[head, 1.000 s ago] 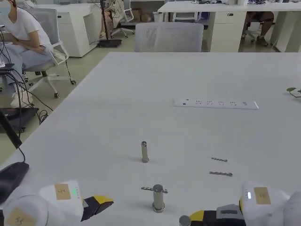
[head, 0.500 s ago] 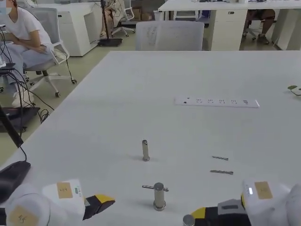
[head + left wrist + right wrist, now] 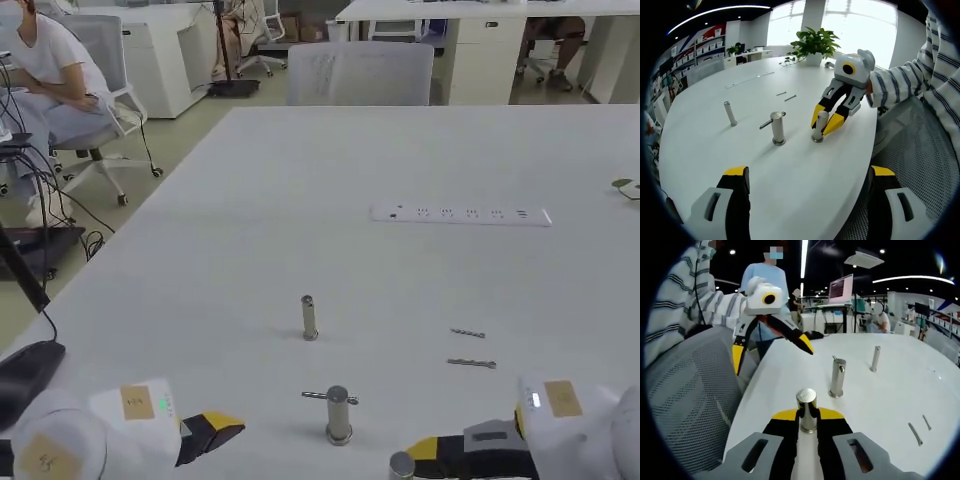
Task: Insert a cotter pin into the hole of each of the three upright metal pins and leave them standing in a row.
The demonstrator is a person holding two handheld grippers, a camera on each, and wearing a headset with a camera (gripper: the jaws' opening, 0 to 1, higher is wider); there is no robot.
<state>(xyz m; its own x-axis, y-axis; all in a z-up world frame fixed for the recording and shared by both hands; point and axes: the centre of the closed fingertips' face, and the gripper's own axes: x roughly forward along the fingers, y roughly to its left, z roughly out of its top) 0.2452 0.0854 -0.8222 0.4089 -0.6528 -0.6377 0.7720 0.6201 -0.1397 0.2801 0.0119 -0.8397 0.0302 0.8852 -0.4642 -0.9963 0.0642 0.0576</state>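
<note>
At the near edge of the white table (image 3: 350,180), the right gripper (image 3: 807,421) is clamping its jaws on the nearest upright silver metal pin (image 3: 806,407) while the left gripper (image 3: 807,172) is hanging wide and empty, so a sideways tug is risking tipping it off the edge.

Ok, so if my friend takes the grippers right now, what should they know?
Right gripper: jaws shut on the nearest metal pin, upright, not yet pinned.
Left gripper: open, holding nothing.
Middle pin has its cotter pin in; far pin is bare.
Two loose cotter pins lie on the table.
Left to do: pin the two bare ones, stand all three in a row.
</note>
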